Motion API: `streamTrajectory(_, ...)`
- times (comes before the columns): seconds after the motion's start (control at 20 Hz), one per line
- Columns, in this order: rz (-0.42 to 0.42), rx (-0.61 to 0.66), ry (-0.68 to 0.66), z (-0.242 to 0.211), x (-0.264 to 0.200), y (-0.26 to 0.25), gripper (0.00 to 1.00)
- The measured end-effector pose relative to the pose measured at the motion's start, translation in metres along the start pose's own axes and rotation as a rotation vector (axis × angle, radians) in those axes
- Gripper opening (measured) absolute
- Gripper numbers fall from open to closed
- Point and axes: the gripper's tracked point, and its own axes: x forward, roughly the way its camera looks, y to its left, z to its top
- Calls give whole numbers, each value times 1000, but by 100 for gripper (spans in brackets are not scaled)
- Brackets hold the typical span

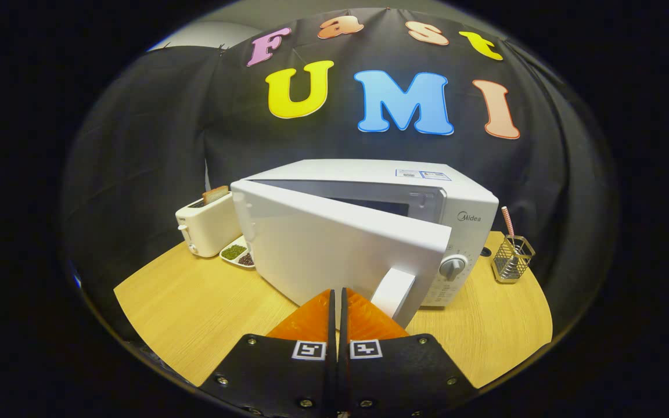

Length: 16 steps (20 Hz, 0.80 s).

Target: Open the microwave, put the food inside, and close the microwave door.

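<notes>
Microwave smooth glossy plastic; table matt wood-grain.

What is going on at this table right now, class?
A hand-held gripper points at a white microwave on a wooden table. Its fingers are shut together, holding nothing, with the tips close by the door handle. The microwave door stands partly open. Beside the microwave are a toaster and a small dish of food; on its other side stands a wire cup.
</notes>
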Motion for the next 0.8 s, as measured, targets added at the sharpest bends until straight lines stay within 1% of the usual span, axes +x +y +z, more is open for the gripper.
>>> streamTrajectory(0.45,-116,20,-25,23,54,-39,1)
streamTrajectory(0.65,-178,63,-42,36,73,-55,1)
streamTrajectory(0.7,-182,87,-36,36,75,-56,1)
streamTrajectory(0.75,-187,93,-41,37,76,-55,1)
streamTrajectory(0.8,-199,69,-49,38,78,-58,1)
